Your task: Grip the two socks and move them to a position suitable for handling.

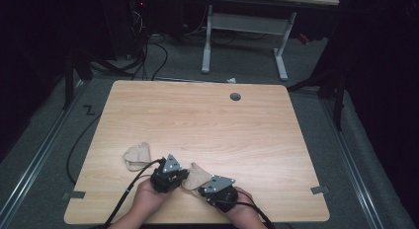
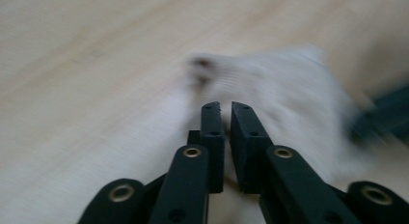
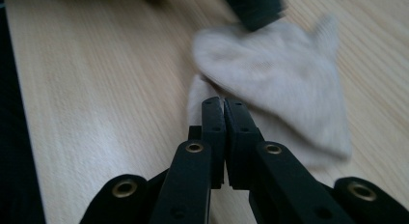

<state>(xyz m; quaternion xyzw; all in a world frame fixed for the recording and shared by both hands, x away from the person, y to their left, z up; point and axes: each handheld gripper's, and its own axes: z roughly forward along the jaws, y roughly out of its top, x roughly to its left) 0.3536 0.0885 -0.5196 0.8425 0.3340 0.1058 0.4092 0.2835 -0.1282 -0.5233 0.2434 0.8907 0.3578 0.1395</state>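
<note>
A beige sock (image 1: 195,173) lies crumpled near the table's front edge, between my two grippers. My left gripper (image 1: 184,176) sits at the sock's left side. In the left gripper view its jaws (image 2: 225,107) stand a narrow gap apart over the blurred sock (image 2: 284,89), with nothing between the pads. My right gripper (image 1: 201,188) comes in from the right. In the right gripper view its jaws (image 3: 219,101) are pressed together at a raised fold on the near edge of the sock (image 3: 275,89), which seems pinched between the tips.
A second beige sock (image 1: 136,156) lies bunched to the left of my left hand. The wooden table (image 1: 222,125) has a grey cable hole (image 1: 235,96) near its far edge. Cables trail off the front edge.
</note>
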